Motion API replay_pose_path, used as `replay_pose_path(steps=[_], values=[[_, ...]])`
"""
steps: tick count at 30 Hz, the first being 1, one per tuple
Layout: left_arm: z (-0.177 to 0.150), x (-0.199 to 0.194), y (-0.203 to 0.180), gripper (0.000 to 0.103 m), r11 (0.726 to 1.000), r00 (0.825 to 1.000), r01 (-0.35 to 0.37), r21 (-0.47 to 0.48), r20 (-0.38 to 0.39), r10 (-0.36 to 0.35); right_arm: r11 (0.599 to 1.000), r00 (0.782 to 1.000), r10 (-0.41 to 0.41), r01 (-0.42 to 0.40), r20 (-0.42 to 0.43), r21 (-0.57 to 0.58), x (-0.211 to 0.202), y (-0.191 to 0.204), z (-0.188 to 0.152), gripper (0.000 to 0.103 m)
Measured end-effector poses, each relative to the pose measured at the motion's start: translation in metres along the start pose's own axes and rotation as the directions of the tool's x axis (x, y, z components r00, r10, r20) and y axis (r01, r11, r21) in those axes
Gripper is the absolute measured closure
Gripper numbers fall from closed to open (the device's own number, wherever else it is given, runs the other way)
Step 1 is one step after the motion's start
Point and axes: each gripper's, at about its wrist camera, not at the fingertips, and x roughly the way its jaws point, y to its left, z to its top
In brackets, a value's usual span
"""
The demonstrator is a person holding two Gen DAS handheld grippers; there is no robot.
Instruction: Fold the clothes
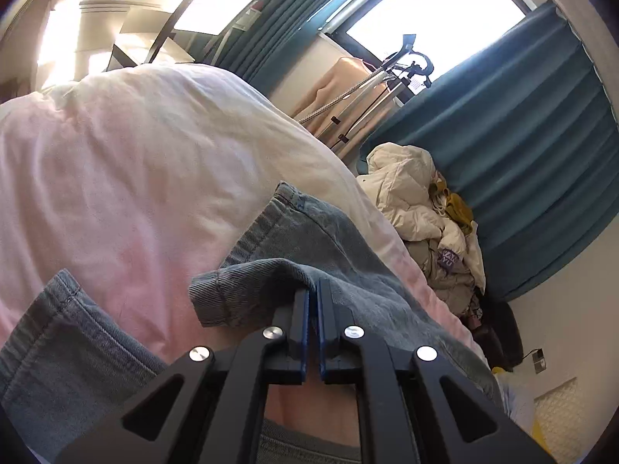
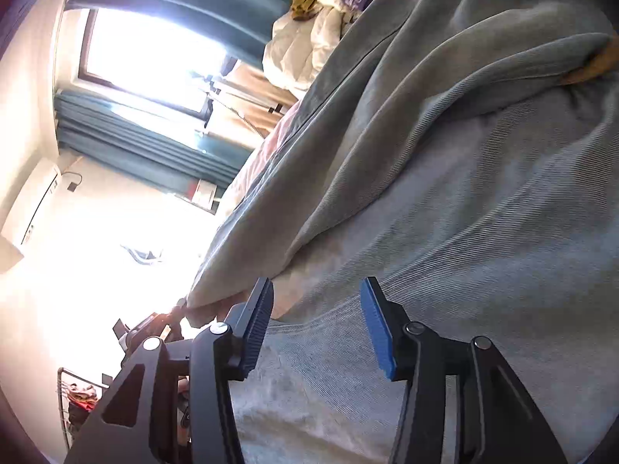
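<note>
Pink bed [image 1: 116, 178], left hand-held gripper [image 1: 312, 290] pinching denim garment [image 1: 309, 232] (hem), right hand-held gripper [image 2: 315, 301] apart.

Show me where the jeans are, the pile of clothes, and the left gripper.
jeans [image 1: 309, 239]: left wrist view, on the leg near the hem.
pile of clothes [image 1: 421, 208]: left wrist view, on the cream jacket on top.
left gripper [image 1: 313, 294]: left wrist view, between the fingertips, shut on a denim fold.

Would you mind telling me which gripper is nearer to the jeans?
Left. The left gripper is shut on a fold of the jeans; the right gripper is open just above them.
</note>
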Motion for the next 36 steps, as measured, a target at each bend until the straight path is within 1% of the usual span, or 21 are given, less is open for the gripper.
replay_pose_path(steps=[1,3,4,7,8,9,11,12,13,14,15,17,18,20,22,25,26,28,29,32,36], values=[[0.002,0.007,0.008,0.099,0.999,1.0,0.016,-0.043,-0.013,-0.017,1.0,1.0,-0.005,0.005,-0.01,-0.009,0.012,0.004,0.005,0.055],[0.005,0.024,0.026,0.084,0.989,0.997,0.04,-0.139,-0.059,-0.049,1.0,0.999,-0.015,0.014,-0.033,-0.014,0.037,0.008,0.017,0.054],[0.005,0.033,0.036,0.081,0.979,0.994,0.049,-0.197,-0.091,-0.068,1.0,0.999,-0.02,0.02,-0.046,-0.002,0.051,0.006,0.024,0.054],[0.005,0.053,0.059,0.075,0.939,0.98,0.122,-0.321,-0.108,-0.165,0.997,0.998,-0.041,0.043,-0.037,0.071,0.076,-0.006,0.039,0.054],[0.005,0.06,0.065,0.073,0.922,0.974,0.144,-0.359,-0.111,-0.195,0.994,0.998,-0.048,0.051,-0.032,0.097,0.083,-0.01,0.043,0.054],[0.006,0.065,0.066,0.073,0.917,0.971,0.155,-0.368,-0.113,-0.209,0.992,0.998,-0.054,0.055,-0.019,0.112,0.086,-0.011,0.046,0.054],[0.008,0.071,0.062,0.073,0.915,0.967,0.192,-0.354,-0.092,-0.238,0.99,0.998,-0.064,0.061,0.021,0.129,0.088,-0.01,0.05,0.054],[0.01,0.072,0.057,0.073,0.924,0.968,0.195,-0.328,-0.087,-0.235,0.988,0.997,-0.069,0.063,0.04,0.138,0.088,-0.009,0.052,0.055],[0.012,0.073,0.052,0.076,0.933,0.969,0.198,-0.3,-0.081,-0.232,0.987,0.995,-0.075,0.065,0.06,0.146,0.089,-0.008,0.054,0.061],[0.015,0.072,0.047,0.088,0.944,0.973,0.192,-0.268,-0.075,-0.219,0.986,0.994,-0.08,0.067,0.08,0.155,0.089,-0.007,0.055,0.067],[0.02,0.07,0.044,0.098,0.954,0.977,0.186,-0.237,-0.063,-0.206,0.986,0.992,-0.084,0.069,0.09,0.151,0.088,-0.005,0.055,0.08],[0.03,0.067,0.036,0.101,0.969,0.983,0.173,-0.174,-0.037,-0.182,0.989,0.991,-0.086,0.073,0.1,0.128,0.084,0.0,0.05,0.088],[0.038,0.064,0.031,0.101,0.972,0.982,0.181,-0.15,-0.029,-0.187,0.992,0.991,-0.078,0.066,0.109,0.107,0.08,0.005,0.047,0.094],[0.054,0.052,0.015,0.101,0.976,0.979,0.199,-0.083,-0.016,-0.201,0.997,0.991,-0.059,0.052,0.12,0.059,0.073,0.018,0.043,0.094],[0.069,0.036,-0.005,0.101,0.976,0.976,0.217,-0.001,-0.005,-0.217,0.997,0.992,-0.071,0.069,0.101,0.03,0.07,0.022,0.037,0.094],[0.084,0.011,-0.031,0.101,0.971,0.977,0.211,0.109,0.016,-0.214,0.996,0.993,-0.091,0.092,0.072,-0.015,0.065,0.029,0.028,0.094],[0.084,0.009,-0.032,0.101,0.975,0.982,0.183,0.127,0.014,-0.186,0.995,0.993,-0.097,0.099,0.063,-0.03,0.064,0.031,0.025,0.094],[0.077,0.016,-0.024,0.101,0.984,0.995,0.101,0.144,-0.011,-0.1,0.992,0.993,-0.111,0.114,0.045,-0.06,0.061,0.036,0.019,0.094],[0.07,0.025,-0.012,0.101,0.989,0.997,0.07,0.129,-0.039,-0.065,0.99,0.992,-0.118,0.121,0.036,-0.075,0.06,0.038,0.016,0.094],[0.051,0.049,0.022,0.101,0.996,0.991,-0.025,0.091,-0.125,0.036,0.976,0.978,-0.205,0.2,-0.047,-0.084,0.074,0.022,0.004,0.094],[0.042,0.04,0.024,0.099,0.995,0.989,-0.044,0.086,-0.137,0.056,0.96,0.967,-0.248,0.236,-0.065,-0.148,0.068,0.024,-0.002,0.09]])
